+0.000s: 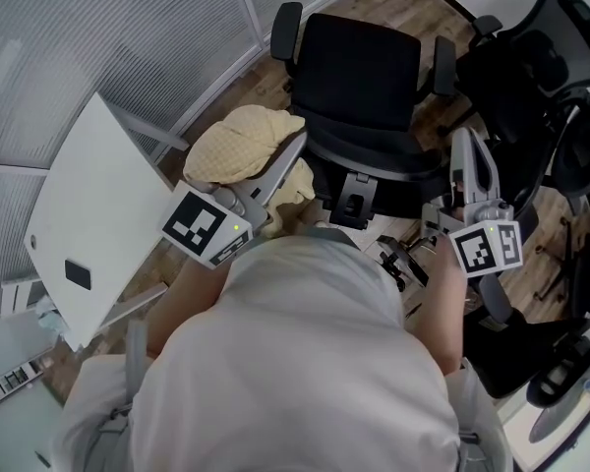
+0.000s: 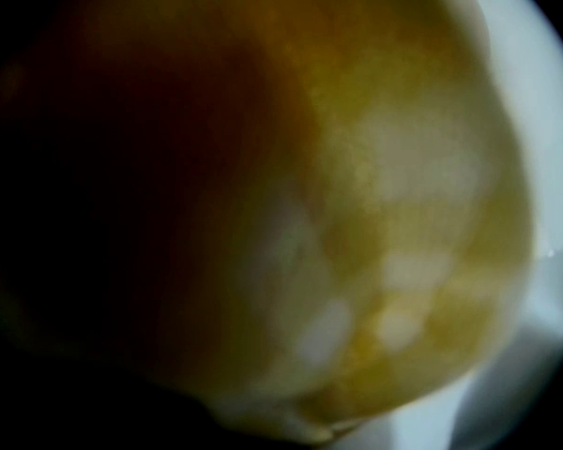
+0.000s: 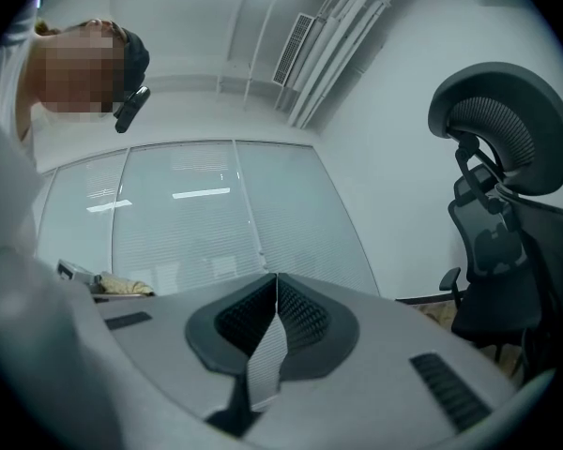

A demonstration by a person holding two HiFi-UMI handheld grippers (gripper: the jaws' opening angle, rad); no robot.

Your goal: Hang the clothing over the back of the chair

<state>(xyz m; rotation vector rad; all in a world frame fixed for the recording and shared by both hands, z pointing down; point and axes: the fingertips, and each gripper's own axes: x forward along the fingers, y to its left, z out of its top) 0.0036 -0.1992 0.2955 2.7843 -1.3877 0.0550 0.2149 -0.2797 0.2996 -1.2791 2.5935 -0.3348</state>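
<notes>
A pale yellow piece of clothing (image 1: 238, 144) is bunched at the tip of my left gripper (image 1: 291, 157), left of the black office chair (image 1: 362, 72). My left gripper is shut on it. In the left gripper view the yellow cloth (image 2: 357, 204) fills the picture in a blur and hides the jaws. My right gripper (image 1: 464, 138) is held beside the chair's right armrest (image 1: 442, 62), shut with nothing in it. In the right gripper view its jaws meet along one line at the right gripper (image 3: 277, 279). The chair's back (image 1: 374, 160) faces me.
A white table (image 1: 98, 205) stands at the left by a glass wall with blinds. A second black chair (image 1: 541, 57) with a mesh headrest (image 3: 507, 125) stands at the right. Chair bases and wheels (image 1: 560, 382) crowd the wooden floor at the lower right.
</notes>
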